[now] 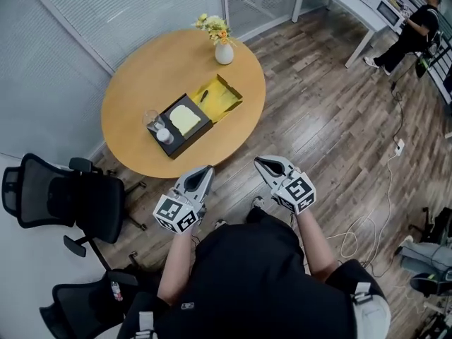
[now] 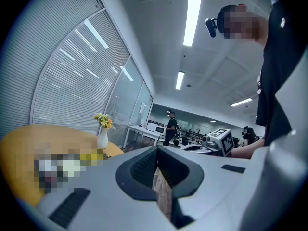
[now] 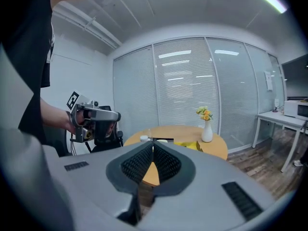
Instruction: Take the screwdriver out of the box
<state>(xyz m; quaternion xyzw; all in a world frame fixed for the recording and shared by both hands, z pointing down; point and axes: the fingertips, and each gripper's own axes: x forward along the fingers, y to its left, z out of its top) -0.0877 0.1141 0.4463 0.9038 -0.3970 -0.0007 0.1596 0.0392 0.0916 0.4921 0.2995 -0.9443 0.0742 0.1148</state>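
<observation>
On the round wooden table (image 1: pixel 141 76) lies an open box (image 1: pixel 185 122) with a black base and a yellow lid (image 1: pixel 224 99) folded back. A small dark screwdriver (image 1: pixel 203 96) rests on the yellow part. Both grippers hang short of the table's near edge, over the floor, pointing at it. My left gripper (image 1: pixel 207 168) is shut and empty; its pads meet in its own view (image 2: pixel 157 148). My right gripper (image 1: pixel 258 161) also looks shut with nothing in it (image 3: pixel 153 146). In the right gripper view the box (image 3: pixel 190 144) shows as a yellow patch; the screwdriver cannot be made out there.
A white vase of flowers (image 1: pixel 224 50) stands at the table's far edge, a glass (image 1: pixel 151 120) by the box's left end. Black office chairs (image 1: pixel 63 200) crowd the left. Cables (image 1: pixel 367 232) trail on the floor at right. A person (image 1: pixel 417 30) sits at a far desk.
</observation>
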